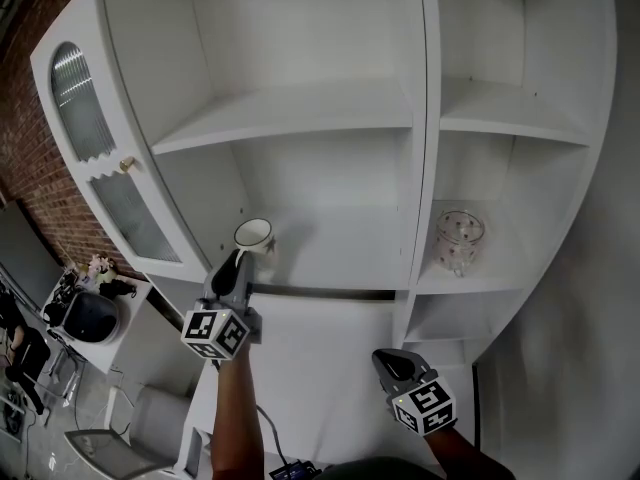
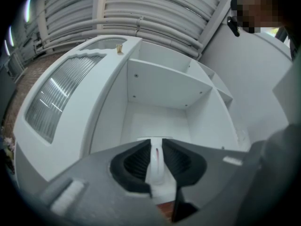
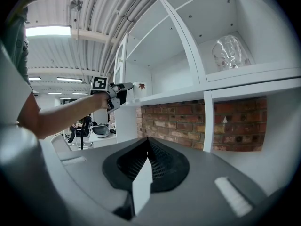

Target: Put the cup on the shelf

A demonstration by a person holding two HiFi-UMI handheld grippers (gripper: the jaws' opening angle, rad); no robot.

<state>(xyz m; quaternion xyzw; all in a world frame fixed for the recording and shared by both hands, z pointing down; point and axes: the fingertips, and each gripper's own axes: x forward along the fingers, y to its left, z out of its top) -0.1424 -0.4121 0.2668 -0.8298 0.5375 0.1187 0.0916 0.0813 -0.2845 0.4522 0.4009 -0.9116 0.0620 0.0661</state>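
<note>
A white cup (image 1: 253,236) stands at the front left of the white shelf's middle compartment (image 1: 335,253); whether its base rests on the board I cannot tell. My left gripper (image 1: 232,268) reaches up to it from below and is shut on its handle. In the left gripper view the white handle (image 2: 155,166) sits pinched between the two dark pads of that gripper (image 2: 156,145). The right gripper view shows the cup (image 3: 139,88) at the shelf's edge, held by the left gripper (image 3: 123,89). My right gripper (image 1: 385,363) hangs low at the right, shut and empty (image 3: 148,142).
A clear patterned glass mug (image 1: 459,238) stands in the right compartment (image 3: 229,53). The cabinet door with ribbed glass (image 1: 95,138) swings open at the left. Upper shelves hold nothing. Brick wall shows behind the lower shelf (image 3: 178,126).
</note>
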